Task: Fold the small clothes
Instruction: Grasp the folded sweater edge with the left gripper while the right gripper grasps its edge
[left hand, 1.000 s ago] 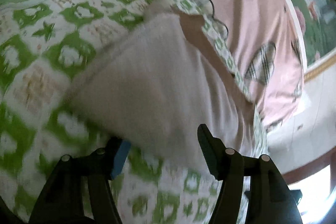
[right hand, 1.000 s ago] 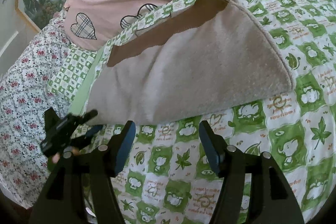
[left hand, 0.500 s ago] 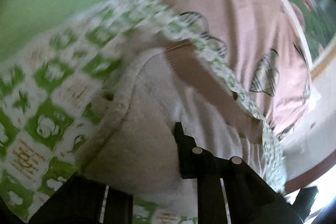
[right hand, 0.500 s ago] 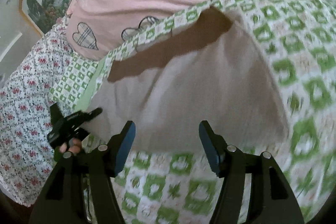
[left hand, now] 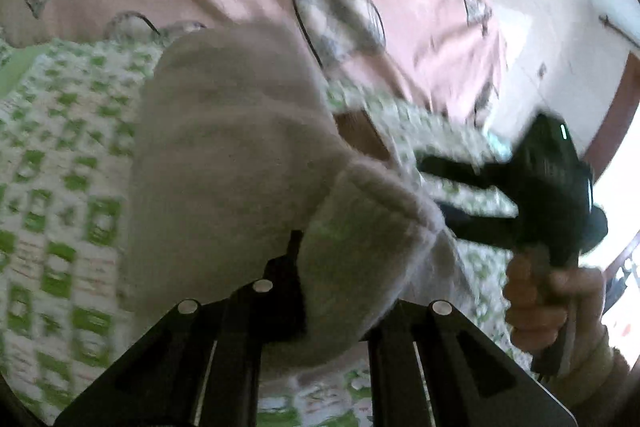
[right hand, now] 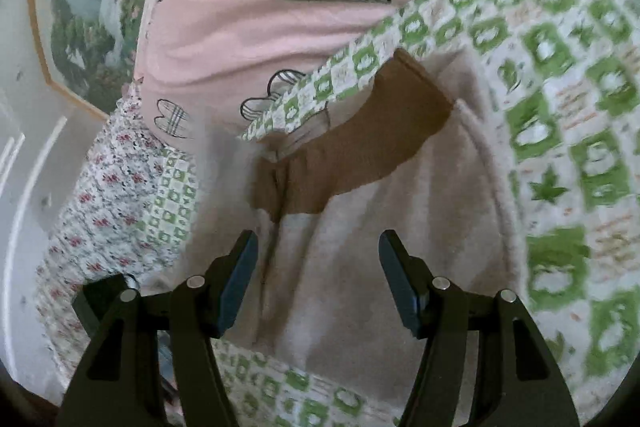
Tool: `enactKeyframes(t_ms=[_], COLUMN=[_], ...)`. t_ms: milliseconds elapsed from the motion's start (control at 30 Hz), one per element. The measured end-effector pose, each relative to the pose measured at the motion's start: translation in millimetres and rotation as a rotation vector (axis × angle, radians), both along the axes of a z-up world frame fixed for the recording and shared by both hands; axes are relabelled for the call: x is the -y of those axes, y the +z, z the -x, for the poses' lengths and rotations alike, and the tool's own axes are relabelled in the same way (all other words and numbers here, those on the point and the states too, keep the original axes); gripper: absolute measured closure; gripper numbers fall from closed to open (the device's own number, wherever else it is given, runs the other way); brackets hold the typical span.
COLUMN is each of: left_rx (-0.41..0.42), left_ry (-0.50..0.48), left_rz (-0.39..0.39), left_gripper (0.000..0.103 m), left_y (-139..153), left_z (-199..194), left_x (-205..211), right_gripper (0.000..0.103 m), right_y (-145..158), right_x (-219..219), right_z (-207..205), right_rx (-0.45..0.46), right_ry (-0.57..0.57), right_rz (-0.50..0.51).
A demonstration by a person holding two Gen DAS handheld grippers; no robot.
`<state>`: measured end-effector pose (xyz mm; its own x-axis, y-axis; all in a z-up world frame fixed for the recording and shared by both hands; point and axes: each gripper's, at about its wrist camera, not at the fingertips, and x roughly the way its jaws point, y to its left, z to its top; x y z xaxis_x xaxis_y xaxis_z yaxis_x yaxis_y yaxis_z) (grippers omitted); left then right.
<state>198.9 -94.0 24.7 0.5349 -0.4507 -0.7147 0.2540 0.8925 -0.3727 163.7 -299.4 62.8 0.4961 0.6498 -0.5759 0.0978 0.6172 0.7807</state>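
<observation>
A beige fleecy garment (left hand: 224,155) with a brown band (right hand: 360,147) along one edge lies on the green-patterned bedspread (right hand: 560,107). My left gripper (left hand: 332,267) is shut on a raised fold of the garment; the cloth bulges over its fingers and hides one fingertip. My right gripper (right hand: 318,267) hangs open just above the garment (right hand: 360,267), below the brown band, with nothing pinched between its fingers. In the left wrist view the right gripper (left hand: 452,187) shows at the right, held by a hand (left hand: 552,303).
A pink quilt with plaid hearts (right hand: 260,27) is heaped beyond the garment. A floral sheet (right hand: 112,187) covers the bed's left side. A framed landscape painting (right hand: 88,7) hangs on the white wall.
My left gripper has shut on the garment's edge, lifted it and swung toward the right gripper. The right gripper has moved in over the garment toward the brown band and stayed open.
</observation>
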Motion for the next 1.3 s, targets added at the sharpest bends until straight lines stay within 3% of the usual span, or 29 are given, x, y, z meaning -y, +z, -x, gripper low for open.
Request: enactKeyframes(t_ms=[133,233,367,400,433,500,667,767,933,1067,1233,1300], left_rx=[-0.027,-0.018,0.001,0.007,0.013,0.028,0.069,0.040,-0.053,-0.079,-0.100,-0.112], left_ry=[-0.007,0.000,-0.014,-0.018,-0.022,-0.027,-0.087,-0.140,-0.182,-0.190,-0.224,-0.239], left_rz=[0.003,0.019,-0.013,-0.021,-0.027,-0.036,0.018,0.038,0.041,-0.010,0.004,0.005], left_gripper=[0.095,0.095,0.095,0.095,0.095,0.095,0.094,0.094,0.094,0.091,0.073,0.059], left_y=[-12.1,-6.7,0.1,1.8,3.3,11.2,34.1,26.5,-8.7,-27.6,-20.0,-12.1], left_z=[-0.3,3.4,5.8,6.6,6.4,9.3,6.3,2.0,-6.1,-4.5,1.6,8.9], left_x=[6.4,1.0,6.2,8.1,9.5,13.3,43.5,76.8,114.5,127.0,120.3,111.2], right_gripper=[0.039,0.039,0.039,0.050,0.076,0.085,0.087,0.087,0.087,0.087,0.086,0.085], right_y=[-19.4,-33.0,-32.7,-31.3,-29.5,-22.8,26.8,37.6,15.4,-5.2,-9.9,-8.7], right_x=[-19.6,-38.2,-60.2,-66.3,-70.6,-67.6,-37.8,-15.3,14.2,17.5,20.8,24.7], right_z=[-21.4,-40.5,-63.8,-71.0,-75.9,-82.5,-73.5,-66.1,-55.5,-52.9,-52.8,-49.3], right_rx=[-0.053,-0.090,-0.061,-0.056,-0.059,-0.049,0.075,0.090,0.017,0.008,0.021,0.021], right_ry=[0.071,0.096,0.110,0.116,0.121,0.115,0.093,0.075,0.068,0.086,0.070,0.061], right_rz=[-0.071,-0.054,-0.052,-0.029,-0.006,0.019,0.106,0.197,0.394,0.442,0.444,0.465])
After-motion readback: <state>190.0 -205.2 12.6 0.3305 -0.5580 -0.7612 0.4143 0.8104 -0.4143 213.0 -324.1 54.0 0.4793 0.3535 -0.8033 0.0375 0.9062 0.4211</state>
